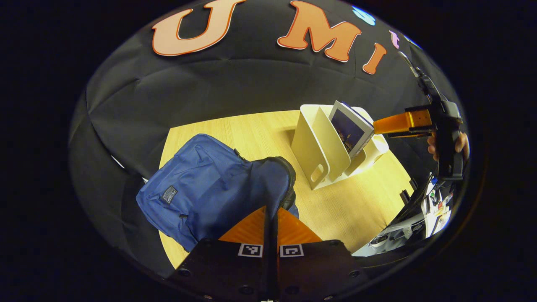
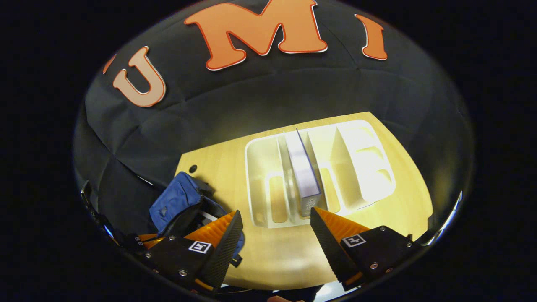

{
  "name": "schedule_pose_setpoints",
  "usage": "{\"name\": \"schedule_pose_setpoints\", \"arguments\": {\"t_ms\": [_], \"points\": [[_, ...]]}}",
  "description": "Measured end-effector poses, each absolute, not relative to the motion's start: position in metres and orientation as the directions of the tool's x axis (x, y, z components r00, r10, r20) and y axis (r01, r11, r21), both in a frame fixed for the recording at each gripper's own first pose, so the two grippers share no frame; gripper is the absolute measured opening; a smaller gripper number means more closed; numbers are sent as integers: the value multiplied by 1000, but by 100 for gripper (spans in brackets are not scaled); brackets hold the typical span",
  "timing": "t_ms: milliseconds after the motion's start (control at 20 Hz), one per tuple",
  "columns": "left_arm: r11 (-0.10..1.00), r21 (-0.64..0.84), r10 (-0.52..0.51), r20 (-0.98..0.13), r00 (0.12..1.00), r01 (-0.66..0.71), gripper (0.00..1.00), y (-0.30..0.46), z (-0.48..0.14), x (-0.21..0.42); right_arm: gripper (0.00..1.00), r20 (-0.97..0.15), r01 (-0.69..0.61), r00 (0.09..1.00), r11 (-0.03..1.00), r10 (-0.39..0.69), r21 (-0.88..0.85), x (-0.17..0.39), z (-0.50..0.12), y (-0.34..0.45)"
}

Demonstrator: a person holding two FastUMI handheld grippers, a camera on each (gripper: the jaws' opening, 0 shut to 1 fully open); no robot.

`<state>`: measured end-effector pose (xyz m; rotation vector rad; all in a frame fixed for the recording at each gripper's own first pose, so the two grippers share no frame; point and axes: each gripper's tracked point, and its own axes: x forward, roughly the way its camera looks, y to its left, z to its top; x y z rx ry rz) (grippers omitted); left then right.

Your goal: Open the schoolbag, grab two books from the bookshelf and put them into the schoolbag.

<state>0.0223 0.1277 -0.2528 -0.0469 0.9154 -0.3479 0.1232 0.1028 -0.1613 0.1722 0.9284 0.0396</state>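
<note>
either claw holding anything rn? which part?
Left claw is shut on the schoolbag at its opening's edge. Right claw is open, empty, near the book.

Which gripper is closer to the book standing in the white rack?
The right gripper. It hovers open just above the white-covered book in the white plastic book rack. The left gripper is off by the blue fabric schoolbag, fingers closed together.

The left gripper view sits close above the schoolbag [image 1: 209, 184], facing across the bench [image 1: 361, 201]. The right gripper view looks steeply down onto the bookshelf [image 2: 260, 167]. Both share bag, bookshelf, bench.
</note>
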Motion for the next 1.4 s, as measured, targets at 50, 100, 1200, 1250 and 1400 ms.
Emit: {"name": "schedule_pose_setpoints", "arguments": {"t_ms": [50,100,1200,1250,1400], "points": [[943,-189,-316,-768,558,274,1,128,-253,22,97,-802,19,590,991,97,133,129,-160,98],[944,-191,-315,-767,559,269,1,129,-253,23,97,-810,6,582,995,79,101,135,-161,92],[948,-242,-318,-776,545,208,1,134,-267,10,60,-971,-89,231,992,-68,-90,223,-241,60],[948,-241,-317,-776,546,208,1,135,-267,11,55,-974,-84,214,992,-70,-89,223,-243,62],[947,-249,-320,-776,543,202,1,133,-268,10,45,-981,-52,191,997,-42,-52,223,-240,65]]}}
